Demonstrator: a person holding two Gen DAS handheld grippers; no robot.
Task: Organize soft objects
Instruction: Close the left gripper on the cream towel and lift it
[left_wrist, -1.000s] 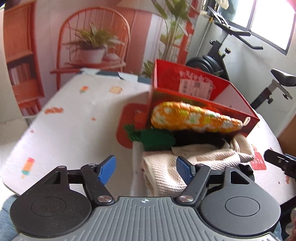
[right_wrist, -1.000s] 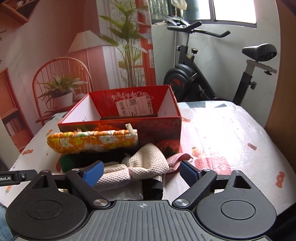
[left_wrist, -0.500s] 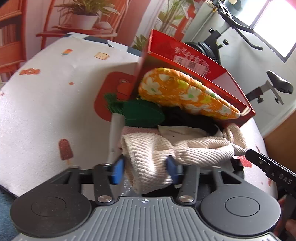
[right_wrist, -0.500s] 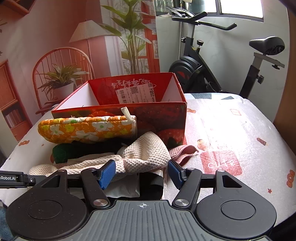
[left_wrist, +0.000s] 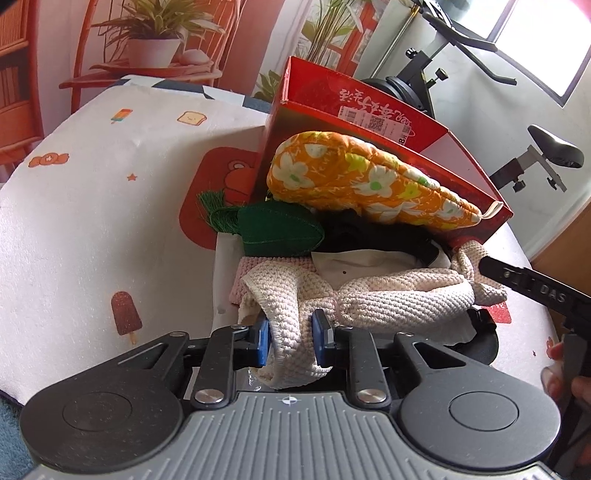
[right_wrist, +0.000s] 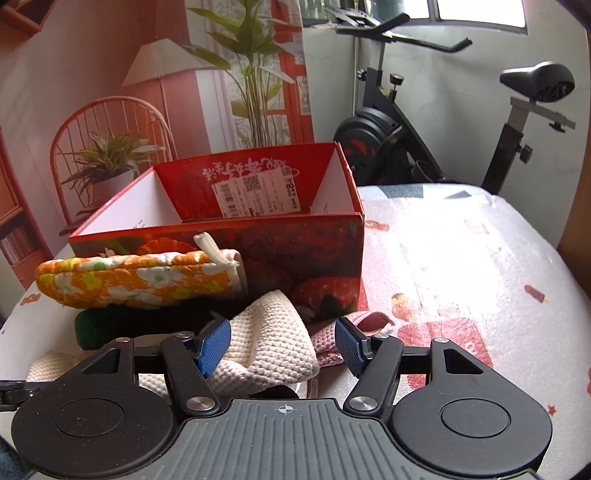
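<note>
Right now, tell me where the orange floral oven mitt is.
In the left wrist view the orange floral oven mitt leans against the red box, above the green cloth and cream knit cloth.

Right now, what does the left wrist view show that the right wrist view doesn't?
Left only: the left gripper, jaws closing on a fold of the cream knit cloth, and the green felt piece's tassel. Right only: the right gripper open around the cloth's other end, and the red box's bare interior. Both: cloth, orange floral mitt, box.

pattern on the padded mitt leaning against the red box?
Orange quilted fabric with white flowers and green centres on the padded oven mitt; clearest in the left wrist view.
</note>
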